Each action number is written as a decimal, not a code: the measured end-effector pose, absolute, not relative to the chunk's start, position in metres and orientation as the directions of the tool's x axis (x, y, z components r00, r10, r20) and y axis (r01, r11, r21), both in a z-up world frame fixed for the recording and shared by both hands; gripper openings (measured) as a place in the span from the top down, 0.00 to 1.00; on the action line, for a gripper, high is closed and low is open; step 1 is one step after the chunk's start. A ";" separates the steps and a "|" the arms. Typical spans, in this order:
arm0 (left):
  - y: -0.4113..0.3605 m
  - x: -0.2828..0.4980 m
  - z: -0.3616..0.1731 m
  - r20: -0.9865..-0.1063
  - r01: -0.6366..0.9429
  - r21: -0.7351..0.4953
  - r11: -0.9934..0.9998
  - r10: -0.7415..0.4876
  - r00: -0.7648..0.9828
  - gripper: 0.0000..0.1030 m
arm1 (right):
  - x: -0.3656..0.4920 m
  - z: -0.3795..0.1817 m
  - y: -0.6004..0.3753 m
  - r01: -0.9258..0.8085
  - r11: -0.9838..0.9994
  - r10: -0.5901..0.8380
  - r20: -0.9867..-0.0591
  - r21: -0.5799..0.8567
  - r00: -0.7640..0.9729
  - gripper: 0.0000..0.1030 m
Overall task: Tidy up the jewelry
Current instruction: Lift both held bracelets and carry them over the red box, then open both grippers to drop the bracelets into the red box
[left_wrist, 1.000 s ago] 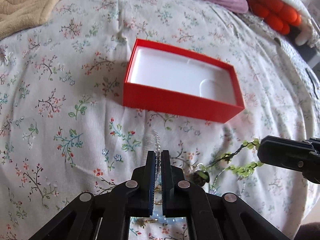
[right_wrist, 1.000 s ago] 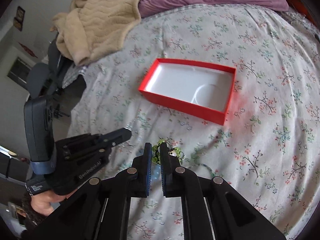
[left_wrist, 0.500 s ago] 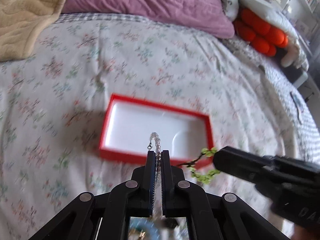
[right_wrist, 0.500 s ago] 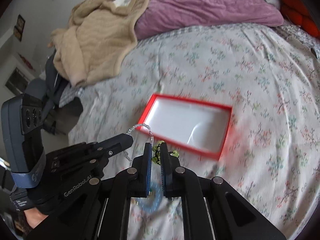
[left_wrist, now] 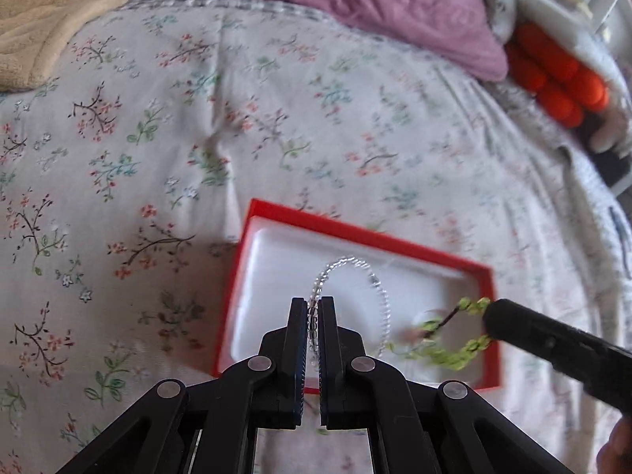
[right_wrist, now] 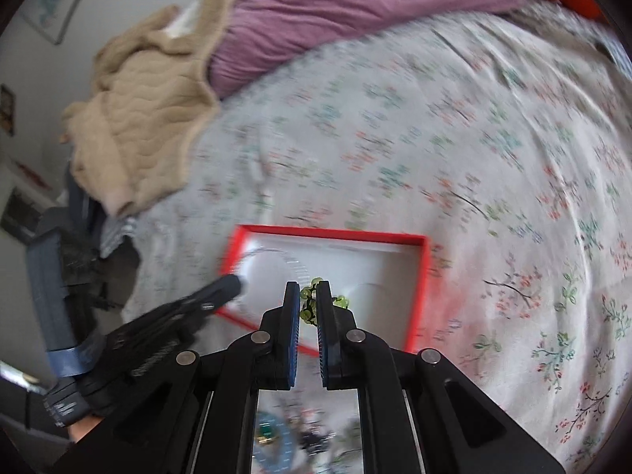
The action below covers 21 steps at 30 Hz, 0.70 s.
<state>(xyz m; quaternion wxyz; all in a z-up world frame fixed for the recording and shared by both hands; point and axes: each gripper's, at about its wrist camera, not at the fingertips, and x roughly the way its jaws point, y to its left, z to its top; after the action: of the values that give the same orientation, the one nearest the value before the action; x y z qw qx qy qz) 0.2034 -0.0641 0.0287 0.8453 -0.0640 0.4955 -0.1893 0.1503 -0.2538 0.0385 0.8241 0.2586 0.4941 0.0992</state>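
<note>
An open red box with a white lining lies on the flowered bedspread. My left gripper is shut on a clear beaded bracelet, whose loop arcs over the box's inside. My right gripper is shut on a green beaded bracelet, also over the red box. In the left wrist view the right gripper comes in from the right with the green bracelet dangling. The right wrist view shows the left gripper at the box's left end with the clear bracelet.
A beige blanket and a purple pillow lie at the head of the bed. An orange and white plush toy sits at the far right. More jewelry lies blurred on the bed below my right gripper.
Both grippers lifted their bracelets off the bedspread and carried them forward until they hang over the red box. The clear bracelet's loop now swings out over the white lining.
</note>
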 end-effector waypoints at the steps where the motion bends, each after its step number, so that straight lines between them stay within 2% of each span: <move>1: -0.064 0.204 0.027 -0.816 0.255 -0.284 0.924 -0.373 0.441 1.00 | 0.152 0.033 -0.257 0.107 0.850 0.408 -0.774 0.516 0.485 0.92; 8: -0.066 0.205 0.026 -0.820 0.264 -0.224 0.938 -0.328 0.469 0.99 | 0.158 0.022 -0.267 0.130 0.869 0.366 -0.797 0.477 0.481 0.90; 10: -0.068 0.202 0.029 -0.823 0.265 -0.215 0.940 -0.321 0.469 0.88 | 0.158 0.025 -0.267 0.123 0.879 0.353 -0.802 0.461 0.482 0.85; 12: -0.069 0.199 0.032 -0.823 0.268 -0.203 0.942 -0.312 0.474 0.70 | 0.156 0.029 -0.269 0.117 0.884 0.346 -0.800 0.453 0.490 0.64; 13: -0.069 0.195 0.036 -0.821 0.272 -0.190 0.943 -0.305 0.482 0.68 | 0.154 0.032 -0.271 0.116 0.886 0.339 -0.798 0.449 0.498 0.59; 21: -0.063 0.159 0.051 -0.844 0.283 -0.112 0.953 -0.241 0.478 0.41 | 0.131 0.050 -0.277 0.117 0.896 0.318 -0.803 0.428 0.504 0.57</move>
<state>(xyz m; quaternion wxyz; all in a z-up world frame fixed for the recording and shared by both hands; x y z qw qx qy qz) 0.1595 -0.0628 0.0505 0.8595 0.0215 0.4875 -0.1523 0.1306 -0.2775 0.0504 0.8388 0.2199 0.4944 0.0598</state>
